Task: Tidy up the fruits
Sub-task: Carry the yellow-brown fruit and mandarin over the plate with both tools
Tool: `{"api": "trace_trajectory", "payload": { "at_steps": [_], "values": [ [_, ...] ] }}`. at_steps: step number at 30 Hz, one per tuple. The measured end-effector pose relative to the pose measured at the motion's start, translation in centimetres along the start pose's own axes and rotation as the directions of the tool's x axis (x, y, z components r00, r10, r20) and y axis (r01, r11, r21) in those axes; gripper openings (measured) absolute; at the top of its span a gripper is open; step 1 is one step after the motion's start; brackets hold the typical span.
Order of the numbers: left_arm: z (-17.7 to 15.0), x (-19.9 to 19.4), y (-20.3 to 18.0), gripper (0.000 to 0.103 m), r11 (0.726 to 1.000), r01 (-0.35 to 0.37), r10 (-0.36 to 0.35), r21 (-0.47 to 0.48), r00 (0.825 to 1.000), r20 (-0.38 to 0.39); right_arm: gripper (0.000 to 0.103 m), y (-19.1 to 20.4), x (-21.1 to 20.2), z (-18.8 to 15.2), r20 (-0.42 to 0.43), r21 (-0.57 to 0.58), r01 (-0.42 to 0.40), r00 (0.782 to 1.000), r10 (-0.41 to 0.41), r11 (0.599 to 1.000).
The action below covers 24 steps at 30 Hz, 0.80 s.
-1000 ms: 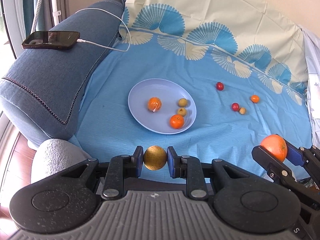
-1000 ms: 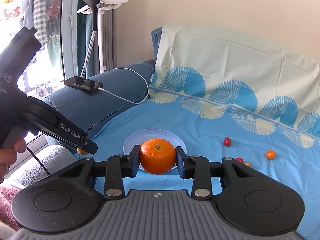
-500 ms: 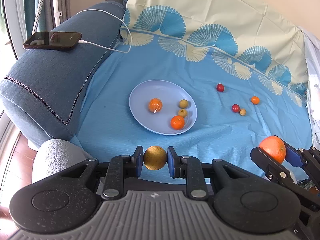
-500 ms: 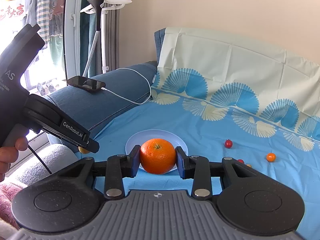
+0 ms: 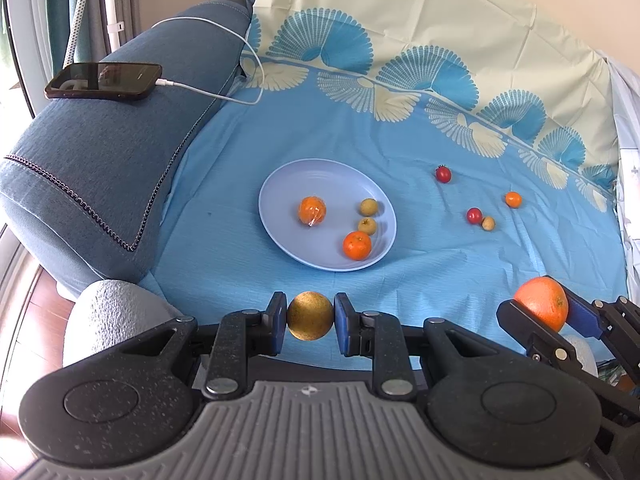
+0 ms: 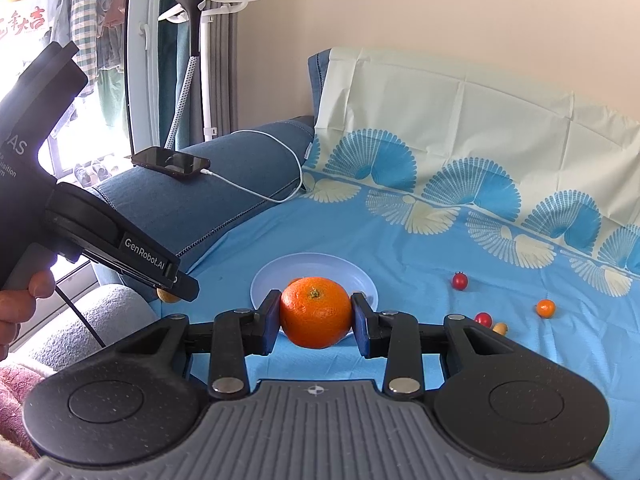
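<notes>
Two fruits held above the sofa, plate point(image 5: 280, 184) waiting ahead

Left tongs point(image 5: 310, 322) clamped narrow on a small golden-brown fruit point(image 5: 310, 320); right tongs point(image 6: 316, 316) closed on a bigger orange point(image 6: 316, 312), both short of the plate with its four fruits. Probably light, round and prone to roll or slip; best gripped across the widest middle, gently, since soft skin likely bruises

Orange point(image 6: 315, 312) in rt claw point(image 6: 315, 320) (clamped)
</notes>
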<state>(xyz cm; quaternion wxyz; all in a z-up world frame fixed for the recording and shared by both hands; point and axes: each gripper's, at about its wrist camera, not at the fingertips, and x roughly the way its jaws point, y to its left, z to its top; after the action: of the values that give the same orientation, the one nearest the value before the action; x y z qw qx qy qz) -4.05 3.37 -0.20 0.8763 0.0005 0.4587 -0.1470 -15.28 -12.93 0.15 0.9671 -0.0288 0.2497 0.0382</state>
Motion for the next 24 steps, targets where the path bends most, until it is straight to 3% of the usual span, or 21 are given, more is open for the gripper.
{"api": "trace_trajectory", "payload": {
  "at_steps": [24],
  "values": [
    [2.4, 2.1, 0.8, 0.028, 0.999, -0.008, 0.008, -0.032, 1.000, -0.007, 0.038, -0.4, 2.6, 0.1, -0.054, 0.013, -0.004, 0.999, 0.005, 1.000]
  ]
}}
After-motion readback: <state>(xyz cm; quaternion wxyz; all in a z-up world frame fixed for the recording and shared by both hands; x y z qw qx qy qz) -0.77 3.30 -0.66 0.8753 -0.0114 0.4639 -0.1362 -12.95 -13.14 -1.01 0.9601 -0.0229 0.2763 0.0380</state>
